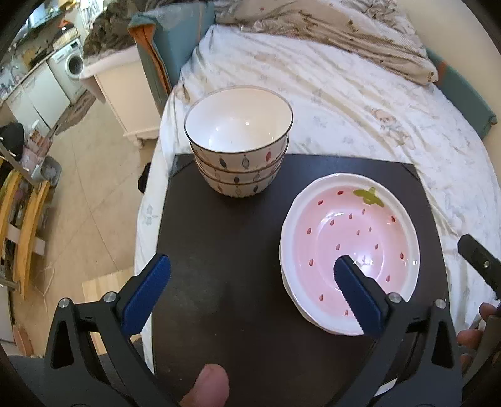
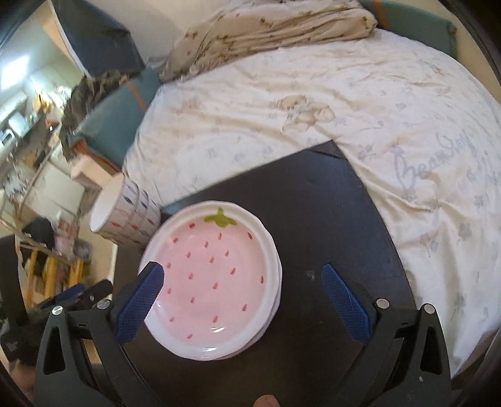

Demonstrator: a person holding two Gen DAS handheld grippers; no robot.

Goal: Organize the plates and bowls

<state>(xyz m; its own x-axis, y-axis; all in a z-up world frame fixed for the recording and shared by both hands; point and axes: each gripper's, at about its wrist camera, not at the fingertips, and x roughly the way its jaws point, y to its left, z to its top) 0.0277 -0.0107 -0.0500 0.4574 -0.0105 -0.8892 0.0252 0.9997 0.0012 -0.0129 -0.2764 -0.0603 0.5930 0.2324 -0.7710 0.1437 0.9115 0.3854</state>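
Observation:
A stack of white bowls point(image 1: 239, 141) with small drop patterns stands at the far left of the dark table point(image 1: 225, 250); it also shows in the right wrist view point(image 2: 125, 216). A stack of pink strawberry plates point(image 1: 350, 247) lies at the right; it also shows in the right wrist view point(image 2: 213, 275). My left gripper point(image 1: 250, 269) is open and empty above the table, its right finger over the plates' near part. My right gripper point(image 2: 241, 281) is open and empty, its left finger over the plates' left rim.
The table point(image 2: 322, 219) stands against a bed with a white printed sheet point(image 1: 344, 94) and a folded quilt point(image 2: 266, 28). To the left, the floor, a white cabinet point(image 1: 122, 94) and wooden chairs point(image 1: 22, 219). The right gripper's edge shows at the far right point(image 1: 479, 260).

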